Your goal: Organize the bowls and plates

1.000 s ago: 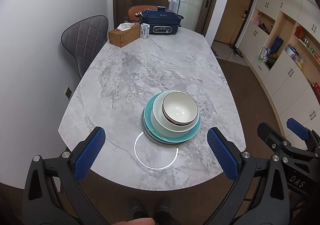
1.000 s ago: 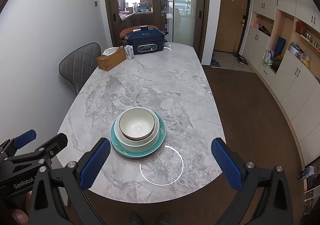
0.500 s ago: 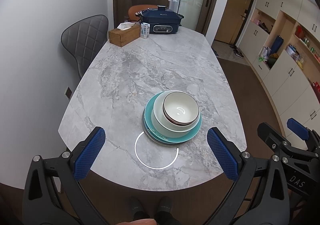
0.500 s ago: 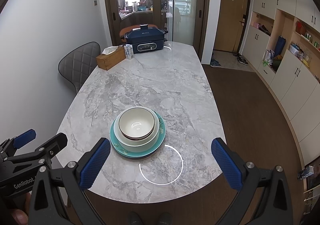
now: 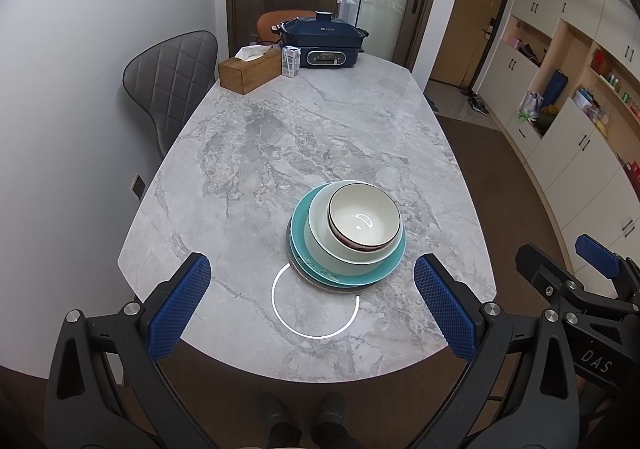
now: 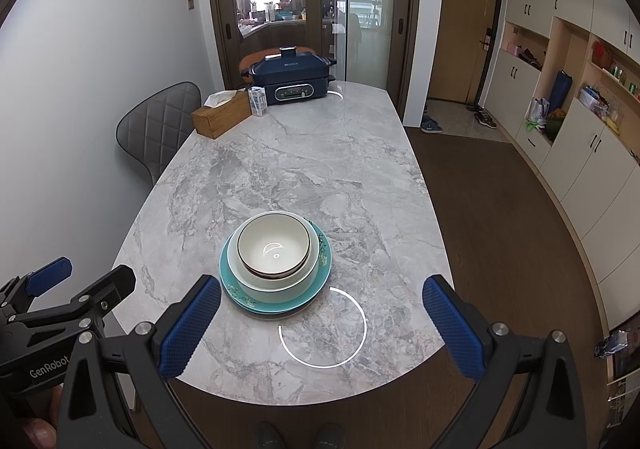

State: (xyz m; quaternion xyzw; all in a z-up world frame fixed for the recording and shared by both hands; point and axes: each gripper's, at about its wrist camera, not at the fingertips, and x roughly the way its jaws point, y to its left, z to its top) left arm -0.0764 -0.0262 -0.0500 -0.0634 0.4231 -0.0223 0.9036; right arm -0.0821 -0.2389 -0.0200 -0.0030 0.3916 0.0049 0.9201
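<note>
One stack stands near the front edge of the marble table (image 5: 304,137): a white bowl with a dark rim (image 5: 364,218) sits in a larger pale bowl (image 5: 320,237), on a teal plate (image 5: 304,249) over a darker plate. The stack also shows in the right wrist view, with the bowl (image 6: 273,246) and the teal plate (image 6: 324,269). My left gripper (image 5: 312,311) is open and empty, held above the table's front edge, short of the stack. My right gripper (image 6: 322,329) is open and empty, to the right of the left one.
At the far end of the table stand a wooden tissue box (image 5: 249,70), a small carton (image 5: 291,62) and a dark blue electric cooker (image 5: 322,45). A grey chair (image 5: 172,81) stands at the left. Cabinets (image 5: 576,97) line the right wall.
</note>
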